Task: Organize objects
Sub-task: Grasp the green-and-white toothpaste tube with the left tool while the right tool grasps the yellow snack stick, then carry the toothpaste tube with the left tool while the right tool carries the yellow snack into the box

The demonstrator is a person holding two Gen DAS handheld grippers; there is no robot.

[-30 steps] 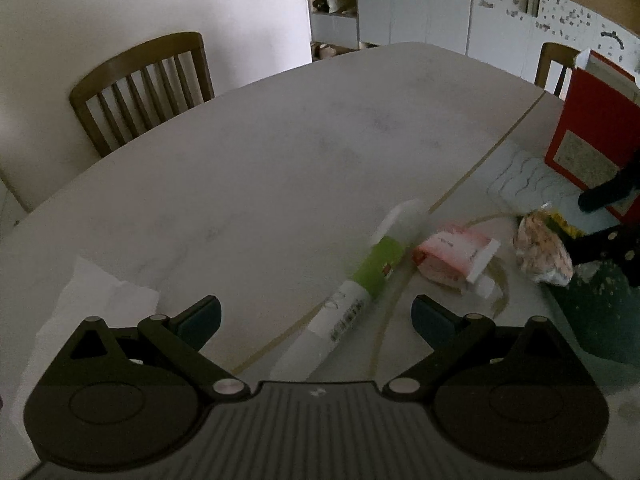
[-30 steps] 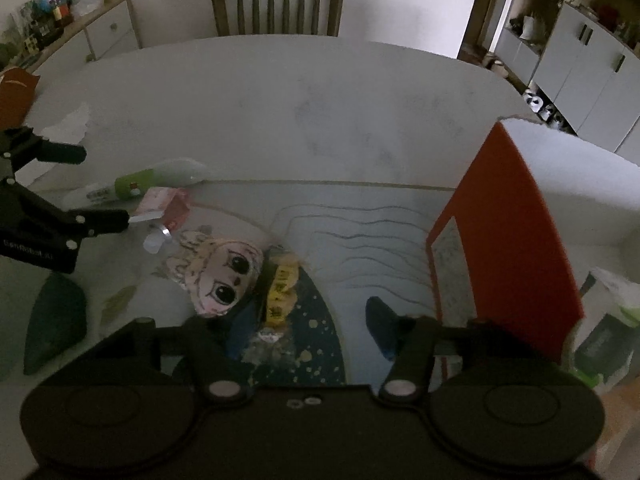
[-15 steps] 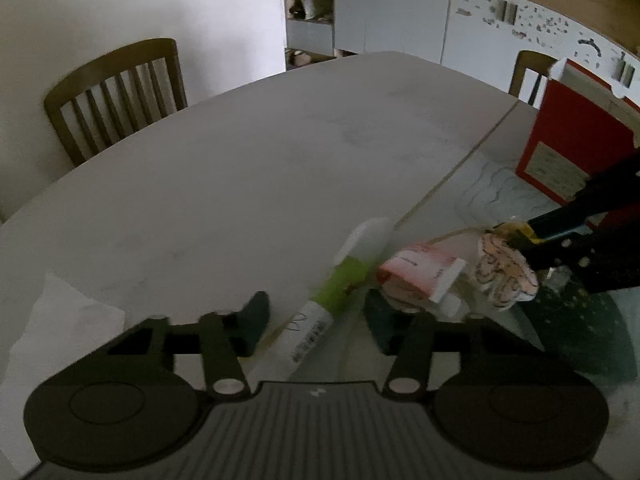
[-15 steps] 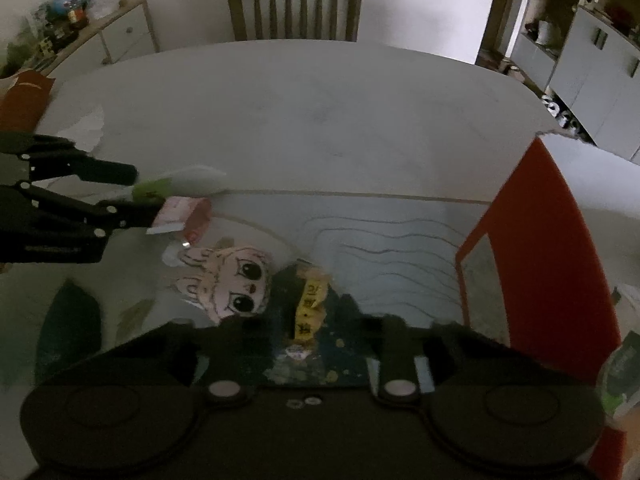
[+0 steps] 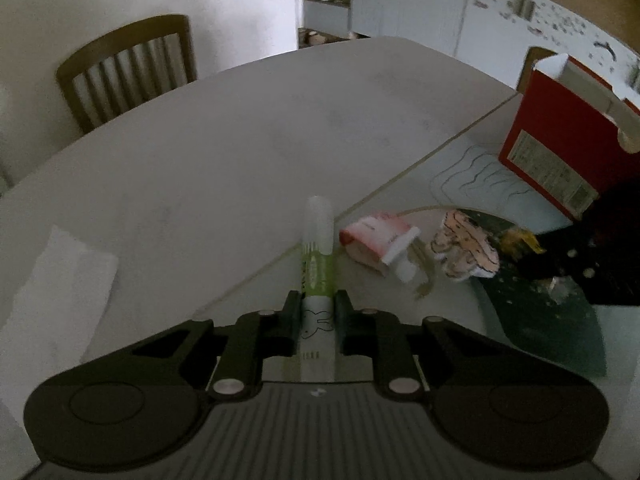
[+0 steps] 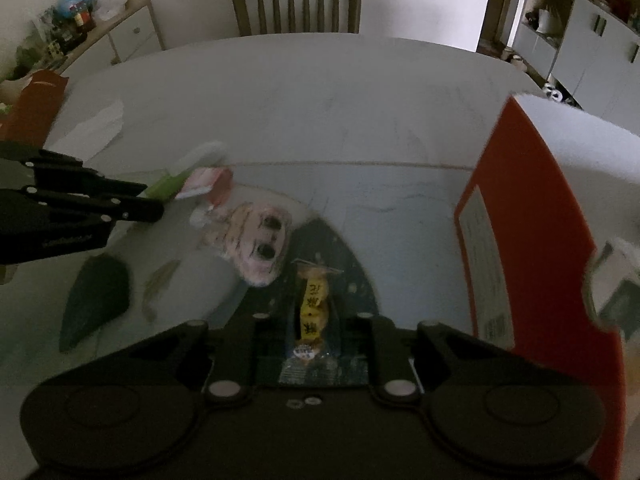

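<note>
My left gripper (image 5: 317, 312) is shut on a white and green tube (image 5: 317, 256) that points away over the table. It also shows from the side in the right wrist view (image 6: 132, 204). My right gripper (image 6: 314, 320) is shut on a yellow wrapped candy (image 6: 315, 308) over a dark patterned mat (image 6: 340, 256). A pink cartoon-face packet (image 6: 260, 244) lies just ahead of it, also seen in the left wrist view (image 5: 466, 246). A small red and white pack (image 5: 378, 236) lies beside the tube.
A tall red box (image 6: 532, 232) stands at the right, also in the left wrist view (image 5: 568, 152). A white tissue (image 5: 52, 296) lies at the left. Wooden chairs (image 6: 296, 2) stand at the table's far side. A dark green leaf shape (image 6: 96, 300) lies at the left.
Both grippers have closed: the left one on the tube, the right one on the yellow candy. The left gripper turned so the tube now points straight ahead.
</note>
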